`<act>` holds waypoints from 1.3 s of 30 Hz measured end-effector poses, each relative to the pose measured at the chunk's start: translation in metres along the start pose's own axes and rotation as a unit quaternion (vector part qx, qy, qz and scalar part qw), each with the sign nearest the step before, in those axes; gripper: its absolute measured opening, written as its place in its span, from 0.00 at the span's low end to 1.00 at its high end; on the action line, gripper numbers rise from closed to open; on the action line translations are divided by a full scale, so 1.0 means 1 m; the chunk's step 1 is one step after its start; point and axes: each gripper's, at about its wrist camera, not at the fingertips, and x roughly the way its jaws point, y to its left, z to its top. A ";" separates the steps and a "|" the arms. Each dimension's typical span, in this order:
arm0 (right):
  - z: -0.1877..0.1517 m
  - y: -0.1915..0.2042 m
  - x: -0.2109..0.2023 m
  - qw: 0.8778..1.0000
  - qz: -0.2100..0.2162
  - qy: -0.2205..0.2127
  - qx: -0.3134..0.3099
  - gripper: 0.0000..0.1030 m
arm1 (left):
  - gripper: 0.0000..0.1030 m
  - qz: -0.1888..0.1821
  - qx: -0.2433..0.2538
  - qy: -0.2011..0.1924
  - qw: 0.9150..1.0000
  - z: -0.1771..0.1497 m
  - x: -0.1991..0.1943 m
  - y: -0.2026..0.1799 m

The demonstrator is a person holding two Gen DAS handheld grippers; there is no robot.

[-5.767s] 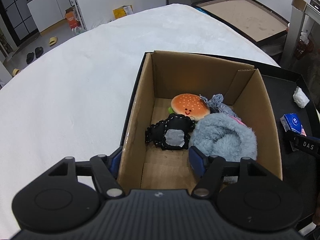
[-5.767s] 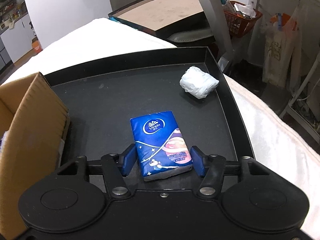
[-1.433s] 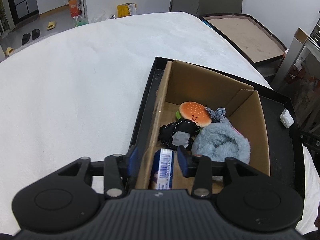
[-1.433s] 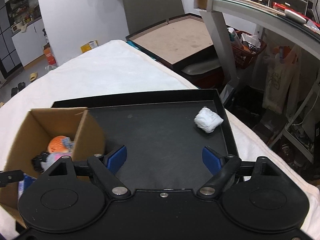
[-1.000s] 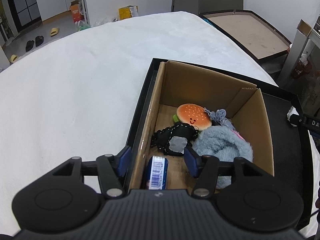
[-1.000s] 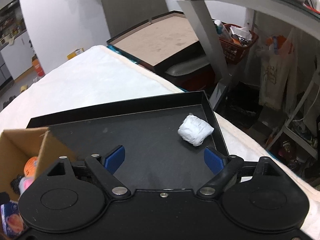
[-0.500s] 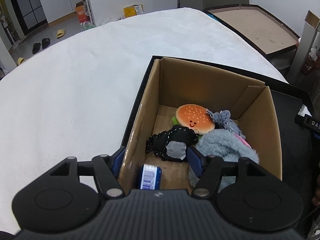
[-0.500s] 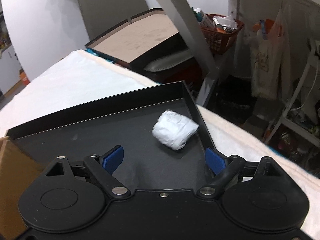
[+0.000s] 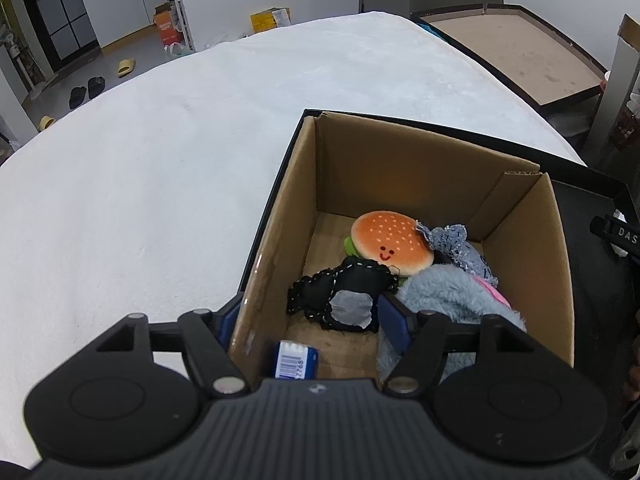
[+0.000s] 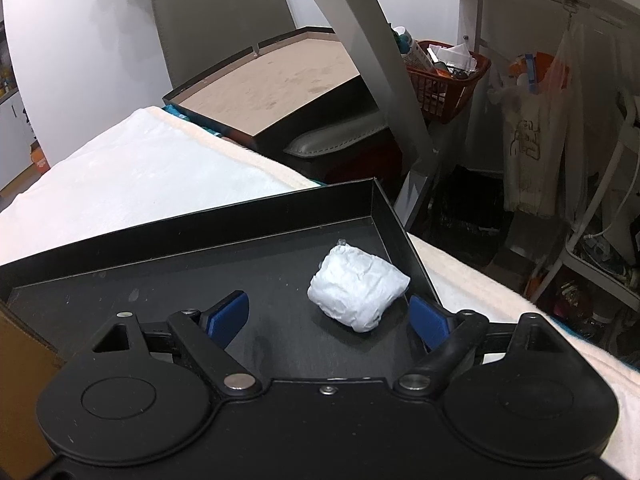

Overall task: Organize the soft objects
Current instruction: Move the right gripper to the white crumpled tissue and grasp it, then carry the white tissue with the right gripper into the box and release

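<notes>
Wad (image 10: 356, 292): white, crumpled, on the tray floor in its far right corner, between the right gripper's pads and nearer the right one; no pad touches it.
Right gripper (image 10: 330, 318): jaws wide apart, nothing gripped, low over the tray.
Pack (image 9: 295, 364): blue tissue pack, barcode end up, at the near end of the box floor, mostly hidden by the left gripper's body.
Left gripper (image 9: 312, 318): jaws have just been opening; apart and holding nothing. The left pad is outside the box wall, the right pad inside against the fleece; the near wall and the pack lie between them.
Box (image 9: 424, 160): open cardboard, standing on the tray's left part.
Burger (image 9: 390, 240): plush with a smile, toward the far end of the box.
Black toy (image 9: 344, 292): stitched, grey patch, just in front of the burger.
Fleece (image 9: 452, 300): pale blue, fluffy, on the right side of the box.
Denim (image 9: 456, 244): frayed scrap between burger and fleece.
Tray (image 10: 200, 228): black, shallow, on the white cover (image 9: 160, 160).
</notes>
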 end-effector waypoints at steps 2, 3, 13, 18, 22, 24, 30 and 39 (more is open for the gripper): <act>0.001 0.001 0.002 1.000 -0.004 0.001 0.000 0.81 | 0.66 -0.002 0.000 0.001 1.000 0.000 0.000 0.001; 0.002 0.002 0.003 1.000 -0.007 0.001 0.000 0.80 | 0.66 -0.002 -0.001 0.001 1.000 -0.001 0.000 0.001; 0.002 -0.012 -0.001 0.999 -0.011 0.033 0.026 0.39 | 0.66 -0.010 -0.002 0.000 1.000 -0.001 -0.007 0.005; -0.002 -0.012 -0.018 0.999 -0.013 0.038 0.027 0.39 | 0.66 -0.018 0.000 -0.003 1.000 -0.002 -0.013 0.008; -0.002 -0.008 -0.037 0.999 -0.016 0.038 0.012 0.39 | 0.66 -0.015 0.013 0.005 1.000 -0.004 -0.014 0.010; -0.001 -0.007 -0.047 0.999 -0.013 0.040 0.012 0.39 | 0.66 -0.021 0.010 0.003 1.000 -0.004 -0.017 0.013; -0.001 -0.001 -0.074 0.999 -0.003 0.037 -0.001 0.39 | 0.66 -0.031 0.007 -0.001 1.000 -0.008 -0.025 0.021; -0.007 0.012 -0.109 0.999 -0.001 0.038 -0.020 0.39 | 0.66 -0.054 0.013 -0.005 0.998 -0.013 -0.033 0.029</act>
